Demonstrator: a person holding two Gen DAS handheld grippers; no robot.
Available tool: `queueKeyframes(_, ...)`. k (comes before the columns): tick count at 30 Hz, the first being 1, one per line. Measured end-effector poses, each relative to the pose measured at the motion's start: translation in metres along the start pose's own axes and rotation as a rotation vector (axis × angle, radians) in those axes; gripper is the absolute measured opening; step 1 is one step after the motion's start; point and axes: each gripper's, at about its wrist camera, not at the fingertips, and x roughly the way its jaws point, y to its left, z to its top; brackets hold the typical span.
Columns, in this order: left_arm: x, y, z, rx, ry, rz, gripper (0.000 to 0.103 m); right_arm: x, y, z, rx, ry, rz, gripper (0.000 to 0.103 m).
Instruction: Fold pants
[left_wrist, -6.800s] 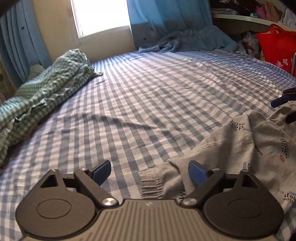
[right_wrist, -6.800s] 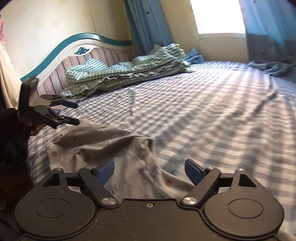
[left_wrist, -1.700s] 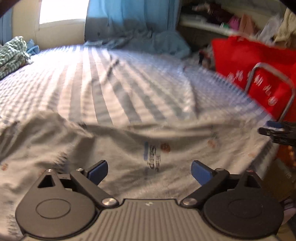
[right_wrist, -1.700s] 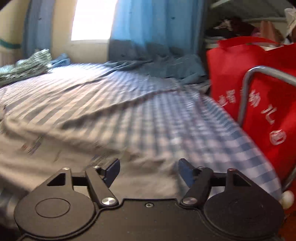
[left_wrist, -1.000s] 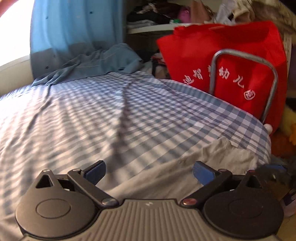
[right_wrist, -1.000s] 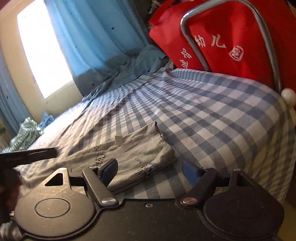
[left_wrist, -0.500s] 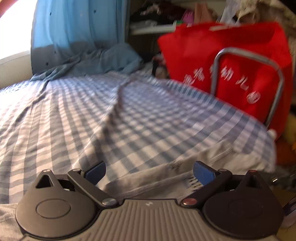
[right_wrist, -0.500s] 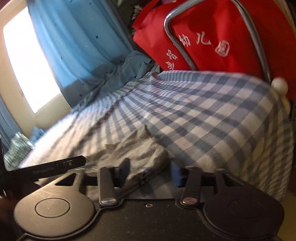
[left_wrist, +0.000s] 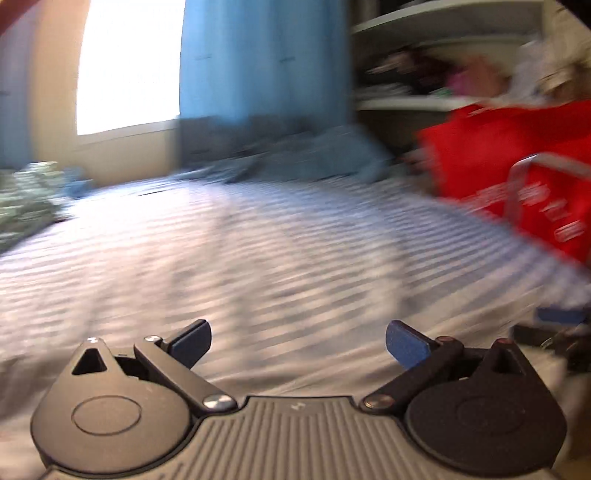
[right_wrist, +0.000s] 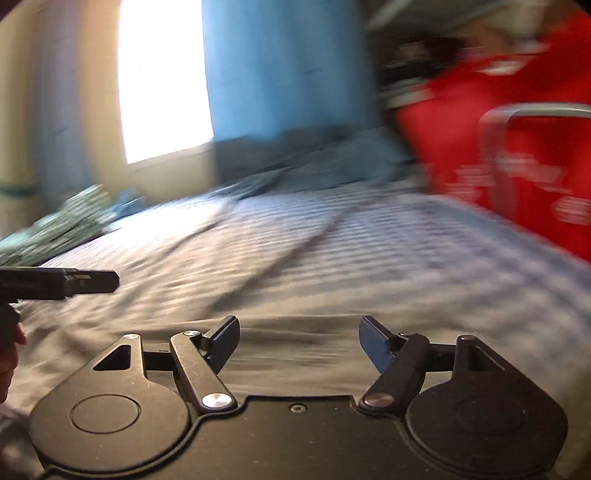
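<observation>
Grey pants (right_wrist: 295, 347) lie blurred on the checked bed (right_wrist: 332, 251) at lower centre, beneath the right tool (right_wrist: 298, 341), spread wide; the left tool (left_wrist: 297, 341) likewise gapes, gripping nothing.

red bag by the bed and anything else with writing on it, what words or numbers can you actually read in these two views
Nothing can be read in either view; both are motion-blurred.
Red bag: white print shows as smeared streaks, unreadable in both views.
Left tool's side, seen from the right wrist: a faint line of small print, too small and blurred to read.
Left tool's grey ribbed base: a tiny pale mark, not readable as text.
Grey pants: no print can be made out.
</observation>
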Motion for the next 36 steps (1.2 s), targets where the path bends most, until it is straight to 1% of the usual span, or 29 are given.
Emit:
queueKeyframes(2,0.004,0.048,-0.019,-0.012,0.06,0.146,0.103,0.03,0.032,0.001,-0.051,0.064,0.082,0.071)
queueKeyframes(3,0.006,0.071,-0.03,-0.021,0.089,0.216,0.103,0.044,0.043,-0.001,-0.09,0.086,0.094,0.07)
queueKeyframes(4,0.009,0.091,-0.039,-0.029,0.124,0.279,0.103,0.054,0.048,-0.005,-0.121,0.108,0.057,0.068)
queueKeyframes(5,0.009,0.112,-0.047,-0.059,0.158,0.314,0.103,0.06,0.045,-0.008,-0.134,0.121,0.006,0.066)
queueKeyframes(6,0.006,0.132,-0.051,-0.126,0.176,0.305,0.103,0.063,0.034,-0.011,-0.132,0.118,-0.039,0.066)
queueKeyframes(7,0.001,0.148,-0.053,-0.189,0.182,0.286,0.103,0.061,0.021,-0.012,-0.118,0.108,-0.064,0.066)
queueKeyframes(8,-0.005,0.16,-0.055,-0.21,0.191,0.288,0.103,0.057,0.007,-0.012,-0.108,0.099,-0.099,0.066)
queueKeyframes(10,-0.016,0.17,-0.059,-0.155,0.179,0.283,0.103,0.047,-0.022,-0.01,-0.107,0.081,-0.246,0.068)
queueKeyframes(11,-0.021,0.17,-0.061,-0.126,0.178,0.295,0.103,0.04,-0.038,-0.009,-0.099,0.072,-0.303,0.069)
queueKeyframes(12,-0.028,0.167,-0.061,-0.108,0.182,0.318,0.103,0.031,-0.06,-0.01,-0.07,0.07,-0.325,0.068)
queueKeyframes(13,-0.033,0.16,-0.058,-0.09,0.183,0.349,0.103,0.021,-0.075,-0.01,-0.035,0.067,-0.326,0.068)
queueKeyframes(14,-0.039,0.151,-0.054,-0.069,0.164,0.361,0.103,0.013,-0.085,-0.01,-0.01,0.06,-0.331,0.068)
queueKeyframes(15,-0.045,0.141,-0.051,-0.048,0.127,0.342,0.103,0.003,-0.093,-0.012,0.008,0.047,-0.34,0.069)
queueKeyframes(16,-0.048,0.13,-0.042,-0.035,0.084,0.305,0.103,-0.007,-0.097,-0.014,0.026,0.033,-0.34,0.074)
queueKeyframes(17,-0.048,0.117,-0.035,-0.038,0.055,0.272,0.103,-0.017,-0.103,-0.018,0.059,0.02,-0.332,0.078)
queueKeyframes(18,-0.046,0.105,-0.028,-0.053,0.042,0.23,0.103,-0.024,-0.107,-0.022,0.095,0.015,-0.319,0.079)
queueKeyframes(19,-0.042,0.092,-0.021,-0.071,0.037,0.171,0.103,-0.029,-0.11,-0.027,0.133,0.015,-0.307,0.08)
queueKeyframes(20,-0.036,0.075,-0.014,-0.084,0.031,0.091,0.103,-0.034,-0.112,-0.031,0.17,0.019,-0.297,0.08)
queueKeyframes(22,-0.021,0.039,0.0,-0.08,0.026,-0.045,0.103,-0.044,-0.11,-0.041,0.24,0.026,-0.268,0.079)
queueKeyframes(24,-0.003,-0.008,0.014,-0.031,0.022,-0.175,0.103,-0.048,-0.108,-0.048,0.297,0.015,-0.22,0.08)
queueKeyframes(26,0.015,-0.055,0.026,0.026,0.013,-0.296,0.103,-0.049,-0.107,-0.049,0.328,-0.003,-0.197,0.08)
queueKeyframes(29,0.042,-0.123,0.037,0.103,0.016,-0.426,0.103,-0.052,-0.107,-0.048,0.386,-0.011,-0.149,0.08)
queueKeyframes(31,0.064,-0.159,0.043,0.135,0.039,-0.497,0.103,-0.051,-0.11,-0.047,0.423,-0.021,-0.132,0.08)
queueKeyframes(32,0.076,-0.176,0.043,0.154,0.051,-0.519,0.103,-0.05,-0.113,-0.046,0.443,-0.028,-0.123,0.079)
queueKeyframes(34,0.092,-0.206,0.042,0.23,0.058,-0.527,0.103,-0.047,-0.118,-0.045,0.483,-0.04,-0.11,0.078)
queueKeyframes(36,0.105,-0.228,0.035,0.307,0.049,-0.509,0.103,-0.044,-0.125,-0.044,0.526,-0.046,-0.099,0.076)
